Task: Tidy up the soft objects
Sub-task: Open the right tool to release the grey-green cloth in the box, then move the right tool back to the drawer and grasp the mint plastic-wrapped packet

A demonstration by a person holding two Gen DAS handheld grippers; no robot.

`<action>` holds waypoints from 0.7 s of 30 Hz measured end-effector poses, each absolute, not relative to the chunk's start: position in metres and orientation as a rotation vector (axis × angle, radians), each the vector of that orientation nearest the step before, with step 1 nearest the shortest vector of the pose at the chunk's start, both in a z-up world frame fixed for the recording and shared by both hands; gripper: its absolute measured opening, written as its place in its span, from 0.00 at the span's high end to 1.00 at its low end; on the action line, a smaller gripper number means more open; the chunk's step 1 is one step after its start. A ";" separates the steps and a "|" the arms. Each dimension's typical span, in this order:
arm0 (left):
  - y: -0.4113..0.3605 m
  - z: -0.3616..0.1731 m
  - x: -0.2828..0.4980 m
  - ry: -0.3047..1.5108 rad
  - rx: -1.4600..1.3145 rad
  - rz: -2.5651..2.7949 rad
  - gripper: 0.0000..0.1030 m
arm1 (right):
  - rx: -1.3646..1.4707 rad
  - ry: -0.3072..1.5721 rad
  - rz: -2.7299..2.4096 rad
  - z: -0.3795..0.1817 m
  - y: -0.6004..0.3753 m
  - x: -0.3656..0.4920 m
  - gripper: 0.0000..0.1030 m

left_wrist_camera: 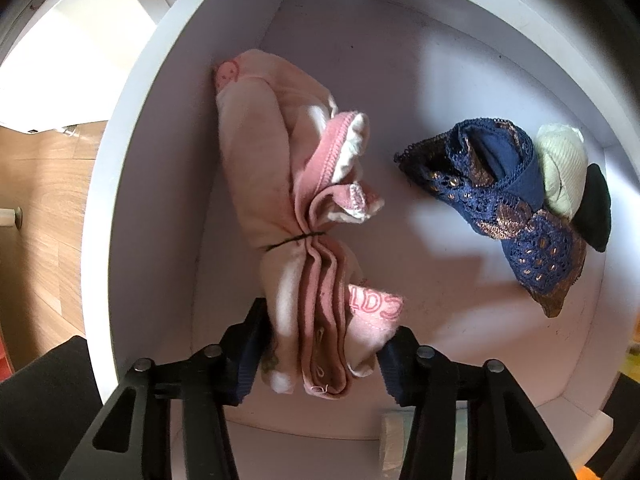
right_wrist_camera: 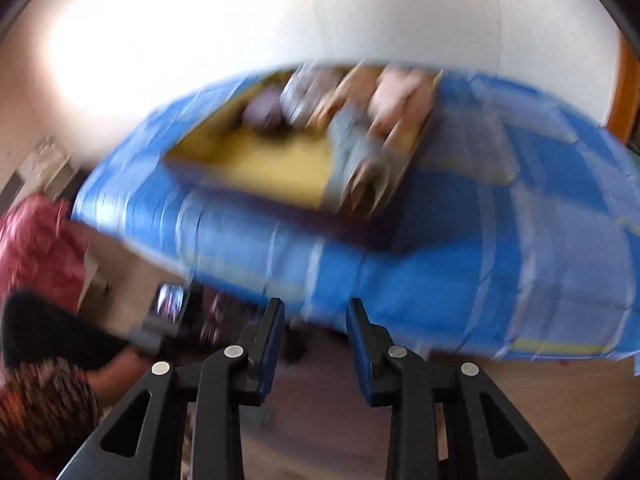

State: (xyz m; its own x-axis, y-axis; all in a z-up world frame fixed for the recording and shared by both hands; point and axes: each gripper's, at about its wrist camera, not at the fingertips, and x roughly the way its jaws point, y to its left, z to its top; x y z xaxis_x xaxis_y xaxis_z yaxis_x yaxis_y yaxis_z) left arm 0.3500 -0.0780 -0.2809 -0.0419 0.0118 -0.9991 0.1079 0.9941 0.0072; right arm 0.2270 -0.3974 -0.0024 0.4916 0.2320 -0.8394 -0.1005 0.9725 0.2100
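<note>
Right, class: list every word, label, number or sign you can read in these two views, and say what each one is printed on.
"LD" with further partly folded letters, seen upside down, in pink on the pink bundle held in the left gripper; the whole word cannot be made out.
A round pink face-like print at the bundle's far end: a picture, no letters.
Navy lace garment: no text.
Right wrist view: too blurred to read anything on the blue cloth.

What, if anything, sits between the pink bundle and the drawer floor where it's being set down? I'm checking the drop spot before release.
Nothing visible does. The pink bundle, gripped by the left gripper, lies along the left wall of the white drawer. The navy lace garment, cream roll and black piece lie apart at the right side.
</note>
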 end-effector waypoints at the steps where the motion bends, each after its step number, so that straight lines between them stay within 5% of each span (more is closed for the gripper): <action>1: -0.076 -0.280 0.350 1.611 0.083 -0.077 0.55 | 0.137 1.068 0.210 -0.013 -0.393 0.227 0.69; 8: -0.069 -0.277 0.350 1.611 0.034 -0.079 0.60 | 0.045 1.384 0.371 -0.102 -0.336 0.232 0.69; 21: -0.059 -0.276 0.344 1.613 0.040 -0.083 0.61 | -0.111 1.686 0.581 -0.205 -0.257 0.262 0.68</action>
